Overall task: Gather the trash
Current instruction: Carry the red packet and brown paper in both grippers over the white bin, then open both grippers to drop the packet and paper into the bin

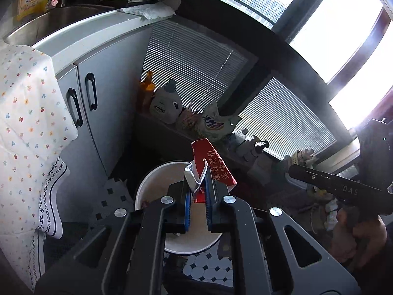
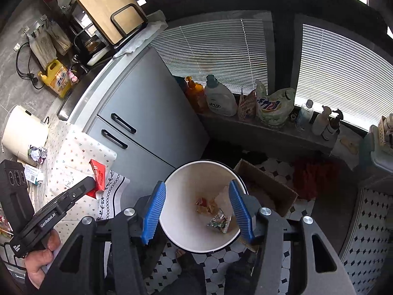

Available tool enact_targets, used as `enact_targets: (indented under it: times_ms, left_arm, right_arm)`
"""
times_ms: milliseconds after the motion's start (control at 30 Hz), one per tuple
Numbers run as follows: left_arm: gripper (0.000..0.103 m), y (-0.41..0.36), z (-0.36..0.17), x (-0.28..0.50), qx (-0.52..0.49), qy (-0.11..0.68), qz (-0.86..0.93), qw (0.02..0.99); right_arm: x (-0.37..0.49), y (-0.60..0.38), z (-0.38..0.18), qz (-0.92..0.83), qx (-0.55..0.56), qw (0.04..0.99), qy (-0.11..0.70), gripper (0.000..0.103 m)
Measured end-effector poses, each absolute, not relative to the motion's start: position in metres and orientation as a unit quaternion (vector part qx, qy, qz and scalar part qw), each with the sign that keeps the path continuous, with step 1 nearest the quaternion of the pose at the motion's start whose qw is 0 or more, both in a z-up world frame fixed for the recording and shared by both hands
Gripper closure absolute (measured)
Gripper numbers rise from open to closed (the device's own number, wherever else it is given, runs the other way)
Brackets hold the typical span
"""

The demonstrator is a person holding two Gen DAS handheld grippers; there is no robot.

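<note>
- While both grippers hang over the white bin (image 2: 172, 191) on the tiled floor, the left gripper (image 1: 198, 196) is clamped tight on a red wrapper (image 1: 216, 164), torn white edge sticking up between the blue pads.
- Left wrist view: red wrapper sits above the bin's rim, bin (image 1: 157, 174) directly below the jaws.
- Right gripper (image 2: 196, 211) stands with jaws about half wide, nothing between the pads; bin mouth shows in the gap.
- Trash already in the bin: a shiny crumpled foil wrapper (image 2: 219, 221) and orange-yellow scraps (image 2: 203, 205) near the bottom.
- Right wrist view: left gripper (image 2: 94, 184) seen from the side over the floral tablecloth (image 2: 71, 152), red wrapper (image 2: 98, 174) in its tip, a hand (image 2: 40, 258) on the handle.
- More trash on the table: crumpled foil ball (image 2: 37, 153) beside a cream appliance (image 2: 23, 130).
- Cardboard box (image 2: 267, 189) just right of the bin, touching or nearly so.
- Grey cabinet (image 2: 147, 113) behind the bin; detergent bottles (image 2: 219, 97) on the sill.
</note>
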State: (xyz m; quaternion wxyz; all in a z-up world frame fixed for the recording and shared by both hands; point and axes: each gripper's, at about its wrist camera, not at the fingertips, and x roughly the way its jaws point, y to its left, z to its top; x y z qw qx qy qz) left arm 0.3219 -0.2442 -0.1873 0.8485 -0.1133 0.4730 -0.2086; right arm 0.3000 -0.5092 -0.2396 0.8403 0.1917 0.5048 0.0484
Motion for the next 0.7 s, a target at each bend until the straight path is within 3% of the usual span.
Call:
enact_targets:
  times_ms: [67,167,233,300,700]
  left_arm:
    - [0.092,-0.257,-0.191,0.321,-0.112,0.478,-0.218,0.844]
    - [0.083,-0.268,-0.191,0.32,-0.114,0.476,-0.23,0.841]
    - [0.063,-0.27,-0.186,0.317,-0.112,0.466,-0.231,0.846]
    - [0.054,-0.266,-0.179,0.314,-0.115,0.456,-0.231,0.852]
    - [0.029,-0.179,-0.145,0.298,-0.122,0.43,-0.139,0.884]
  right_arm:
    - [0.296,-0.518,-0.241,0.042,0.192,0.841,0.505,0.049]
    - [0.292,-0.529,-0.242,0.036,0.194,0.841,0.504,0.047]
    - [0.289,-0.532,-0.241,0.033,0.195,0.843,0.501,0.043]
    - [0.289,-0.531,-0.239,0.032,0.195,0.845,0.497,0.038]
    - [0.3,-0.466,-0.206,0.083,0.181,0.869,0.453,0.016]
